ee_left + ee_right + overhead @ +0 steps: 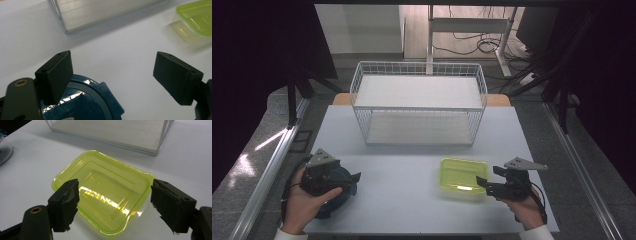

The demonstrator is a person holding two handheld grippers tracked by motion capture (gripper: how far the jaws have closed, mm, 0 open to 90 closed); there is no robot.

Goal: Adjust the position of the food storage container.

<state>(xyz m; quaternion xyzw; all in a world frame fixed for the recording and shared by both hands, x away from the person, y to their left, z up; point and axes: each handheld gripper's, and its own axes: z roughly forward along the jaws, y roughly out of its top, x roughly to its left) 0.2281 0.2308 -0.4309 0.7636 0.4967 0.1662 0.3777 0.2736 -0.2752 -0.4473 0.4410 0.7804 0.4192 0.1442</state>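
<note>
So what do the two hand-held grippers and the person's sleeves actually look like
Both are black. The left hand-held gripper and the right hand-held gripper each carry a grey three-cornered plate on top and trail a black cable. Each has two blocky black jaws with small holes, and a brass-ringed hole shows on the arm of one jaw; the right gripper's pads look frayed at the edges. White sleeve cuffs show at both wrists.

White wire basket (419, 102) at far middle of pale surface (412, 205), two-tiered, with white board shelves. Behind: grey floor, desk frame (469, 30), tangled cables (484, 46). Metal rails either side.
</note>
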